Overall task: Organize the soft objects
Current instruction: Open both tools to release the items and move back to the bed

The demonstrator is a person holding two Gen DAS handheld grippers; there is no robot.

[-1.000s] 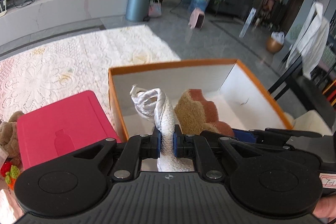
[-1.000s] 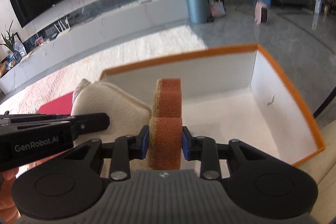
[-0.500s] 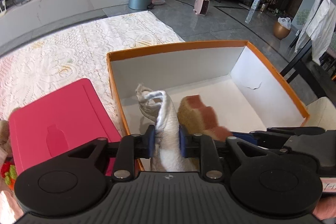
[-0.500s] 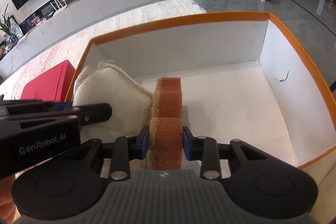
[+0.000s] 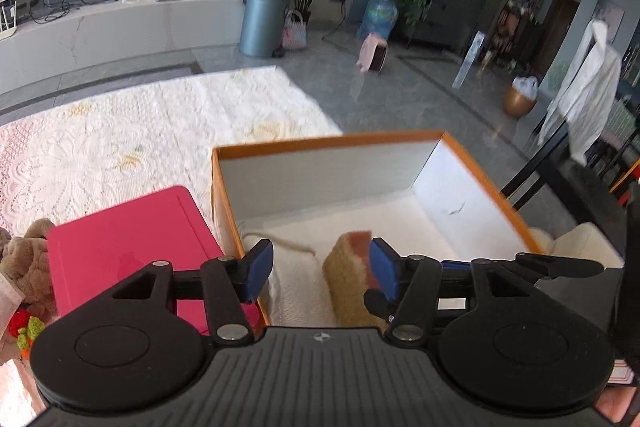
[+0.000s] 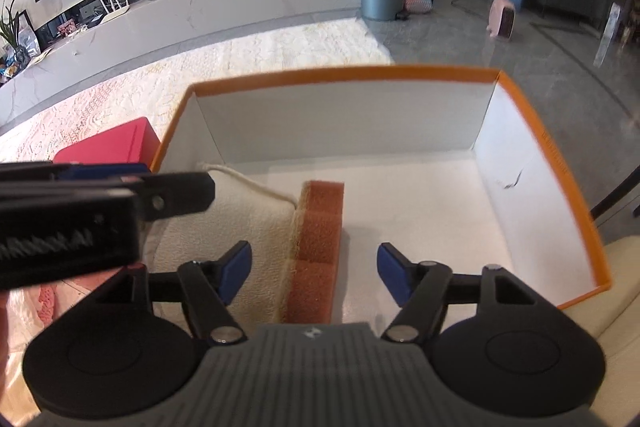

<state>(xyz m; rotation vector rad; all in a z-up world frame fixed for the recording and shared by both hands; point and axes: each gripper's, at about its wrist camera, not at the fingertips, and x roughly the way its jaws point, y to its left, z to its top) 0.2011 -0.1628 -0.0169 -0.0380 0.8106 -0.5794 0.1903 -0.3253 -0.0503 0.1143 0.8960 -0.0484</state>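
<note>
**Inspector:** State of both grippers?

**Assistant:** The left gripper [image 5: 320,269] has its jaws spread wide with nothing between them; half a second ago they were clamped on the cloth [image 6: 240,227]. The right gripper [image 6: 314,273] is likewise parted, where it earlier pinched the sponge [image 6: 318,239]. Both releases happened within the last half second.

**Inspector:** Where do the items lie now?

**Assistant:** Inside the box [image 6: 560,163], at its near left corner. The cloth rests on the floor against the left wall. The sponge stands on edge just right of it, touching its side. The right half of the box floor is bare.

**Inspector:** Anything left outside?

**Assistant:** In the left wrist view, a brown plush toy [image 5: 26,259] and a small red knitted piece [image 5: 20,327] sit at the far left, beyond the pink case [image 5: 132,239].

**Inspector:** Assessment?

**Assistant:** Two soft items are delivered. In my judgement the task is part done; the plush pieces likely remain to be collected. The sponge, standing upright and unsupported on its right side, could tip over.
</note>
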